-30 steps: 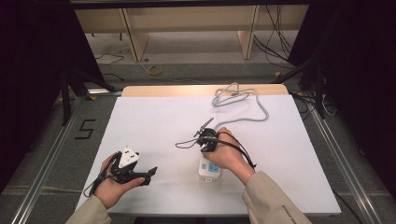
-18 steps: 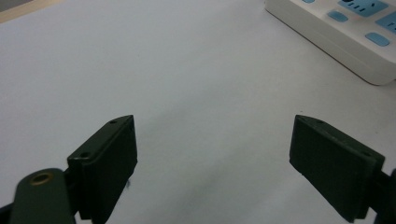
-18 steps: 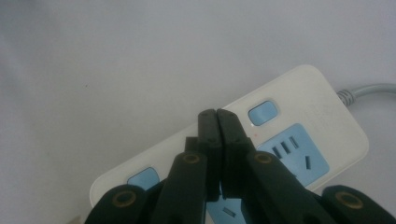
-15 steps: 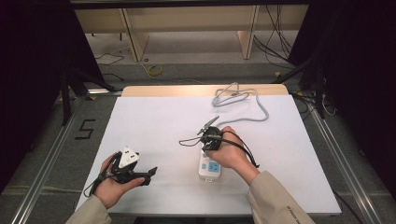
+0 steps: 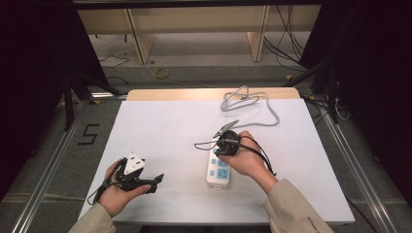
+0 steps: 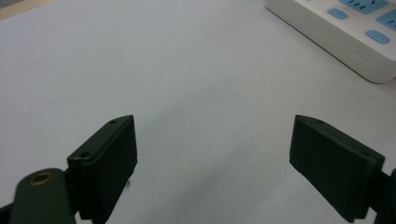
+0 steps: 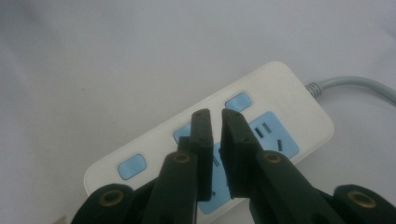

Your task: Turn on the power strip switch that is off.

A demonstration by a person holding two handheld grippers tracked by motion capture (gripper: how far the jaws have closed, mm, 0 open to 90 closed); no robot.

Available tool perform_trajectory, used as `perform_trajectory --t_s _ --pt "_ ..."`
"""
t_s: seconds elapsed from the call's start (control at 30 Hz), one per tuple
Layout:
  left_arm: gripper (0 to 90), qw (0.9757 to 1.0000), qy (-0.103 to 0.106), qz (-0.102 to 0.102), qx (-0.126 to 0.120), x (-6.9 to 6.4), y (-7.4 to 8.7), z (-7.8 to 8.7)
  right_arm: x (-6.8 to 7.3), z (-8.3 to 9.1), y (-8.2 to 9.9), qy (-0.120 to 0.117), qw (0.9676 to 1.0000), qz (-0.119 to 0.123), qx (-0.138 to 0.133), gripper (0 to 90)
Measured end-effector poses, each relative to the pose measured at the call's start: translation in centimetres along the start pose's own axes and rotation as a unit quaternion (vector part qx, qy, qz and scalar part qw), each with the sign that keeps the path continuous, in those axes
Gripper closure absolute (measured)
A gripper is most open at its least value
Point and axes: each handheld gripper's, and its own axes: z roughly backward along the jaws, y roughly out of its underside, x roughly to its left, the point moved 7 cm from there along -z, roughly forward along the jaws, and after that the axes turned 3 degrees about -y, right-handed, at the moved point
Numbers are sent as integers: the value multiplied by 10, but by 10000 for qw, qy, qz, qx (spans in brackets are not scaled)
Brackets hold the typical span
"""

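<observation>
The power strip [image 5: 219, 170] is lying flat on the white table [image 5: 160, 131], near the person's edge and a little right of centre, its grey cord [image 5: 252, 104] trailing away toward the far edge, where it is bunching in loops. In the right gripper view it is showing 3 blue switches and blue socket faces. The right gripper [image 7: 215, 128] is hovering directly over the middle of the strip, its jaws drawn nearly together with just a thin slit between them and nothing held. The tips are pointing at the middle switch, so the step in hand is probably pressing a button; whether they are touching it cannot be told. The next move is calling for a short, straight push down without sliding the strip. The left gripper [image 6: 212, 154] is resting low over bare table well to the left, jaws spread wide and empty.
</observation>
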Motion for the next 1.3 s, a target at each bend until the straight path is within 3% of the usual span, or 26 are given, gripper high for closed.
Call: perform_trajectory --t_s 0.73,1.3 --pt "147 10000 2 16 30 -1 0 -1 -14 22 17 97 9991 -184 -381 750" --pt "148 10000 6 20 37 -1 1 -1 -22 39 32 178 9963 -333 -775 653"
